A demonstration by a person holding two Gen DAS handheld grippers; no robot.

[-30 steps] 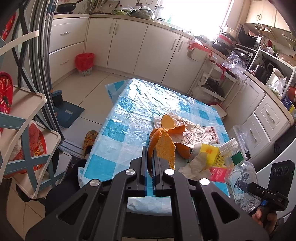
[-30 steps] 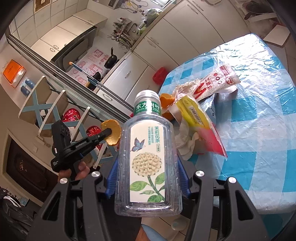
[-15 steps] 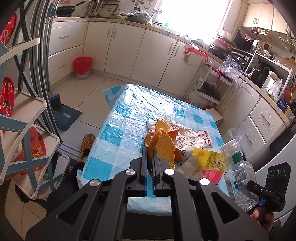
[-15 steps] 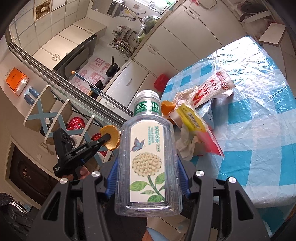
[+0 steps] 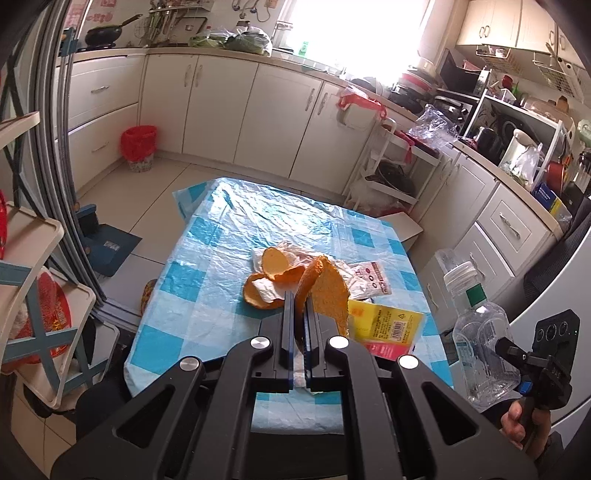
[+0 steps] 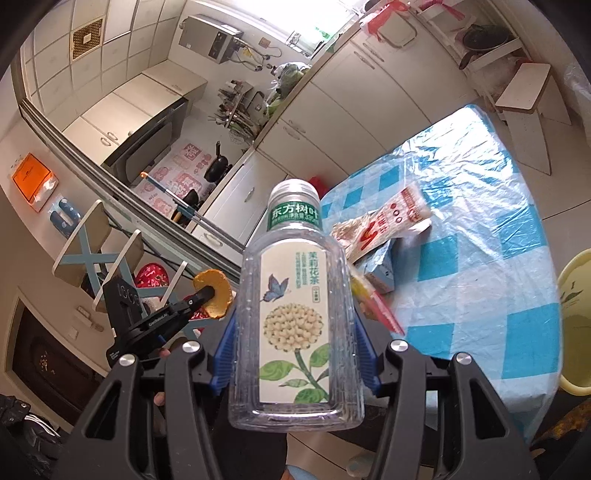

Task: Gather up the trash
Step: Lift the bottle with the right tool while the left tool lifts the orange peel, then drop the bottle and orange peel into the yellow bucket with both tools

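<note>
Orange peel (image 5: 325, 291) in left tool (image 5: 300, 314), one bottle (image 6: 295, 317) in right tool (image 6: 295, 365)

A: What surrounds the table (image 5: 221, 236)?
B: Cream cabinets (image 5: 280, 118) run beyond it under a bright window (image 5: 354, 26); pale floor tiles (image 5: 155, 195) lie on its left.
A: Anything else?
B: A red bin (image 5: 138, 147) stands far-left of the table, against the drawers, and a white rack (image 5: 399, 162) is beyond its right corner.

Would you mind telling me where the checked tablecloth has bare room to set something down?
The far half of the tablecloth, beyond the orange peels, is bare, as is the strip along its left edge. It is crowded at the near right, around the white wrapper and yellow packet.
</note>
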